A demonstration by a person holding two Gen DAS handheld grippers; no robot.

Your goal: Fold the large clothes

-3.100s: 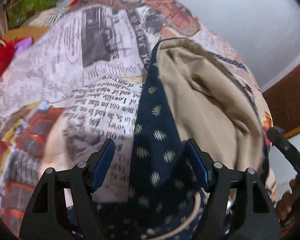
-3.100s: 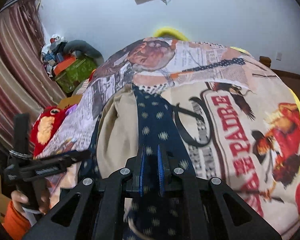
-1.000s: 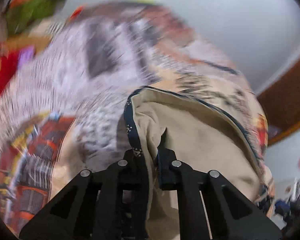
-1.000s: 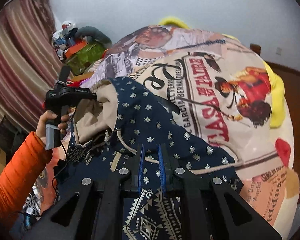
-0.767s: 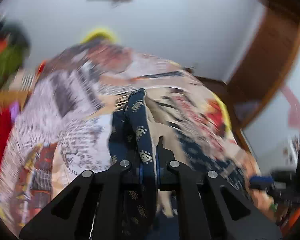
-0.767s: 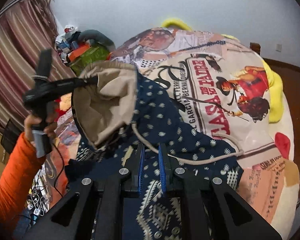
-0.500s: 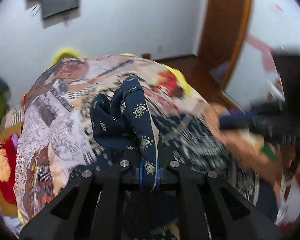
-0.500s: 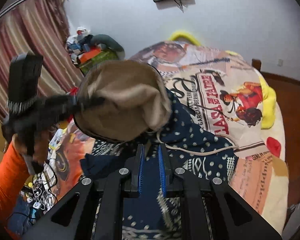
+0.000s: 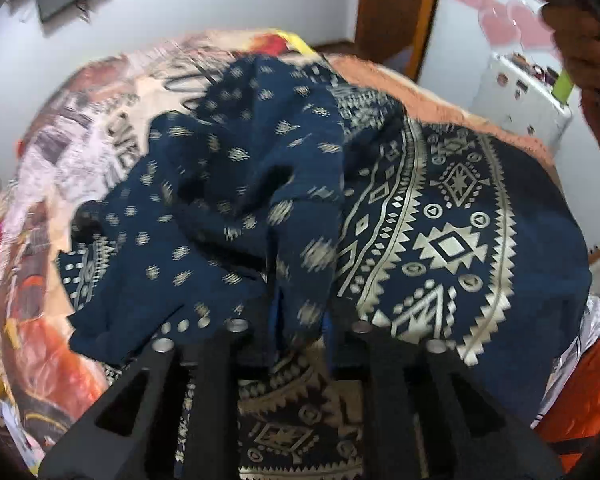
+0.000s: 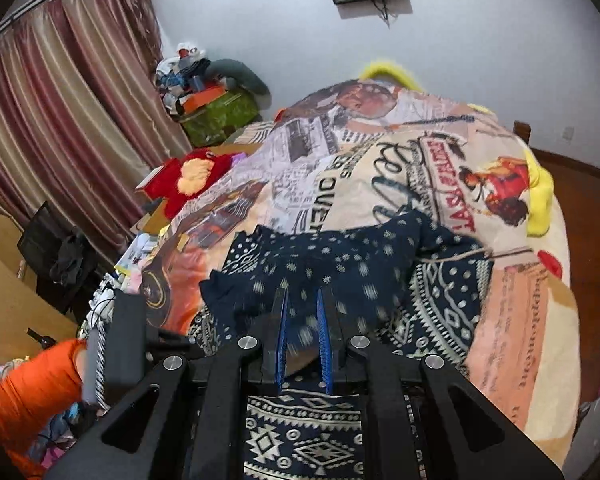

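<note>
Navy patterned garment (image 9: 440, 208), heaped on bed (image 10: 520, 340): soft, light, limp; best taken by hem. Left gripper (image 9: 300, 320) fingers just parting, fabric between; right gripper (image 10: 302, 344) fingers closed on cloth.

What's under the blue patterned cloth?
The navy patterned garment lies bunched on a bed blanket printed with newspaper and poster pictures, which shows all around it. Anything else beneath the garment is covered.

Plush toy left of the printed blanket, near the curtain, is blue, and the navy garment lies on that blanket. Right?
No. The plush toy is red, not blue; the right wrist view shows it left of the printed blanket, near the curtain. The navy garment does lie on that blanket.
</note>
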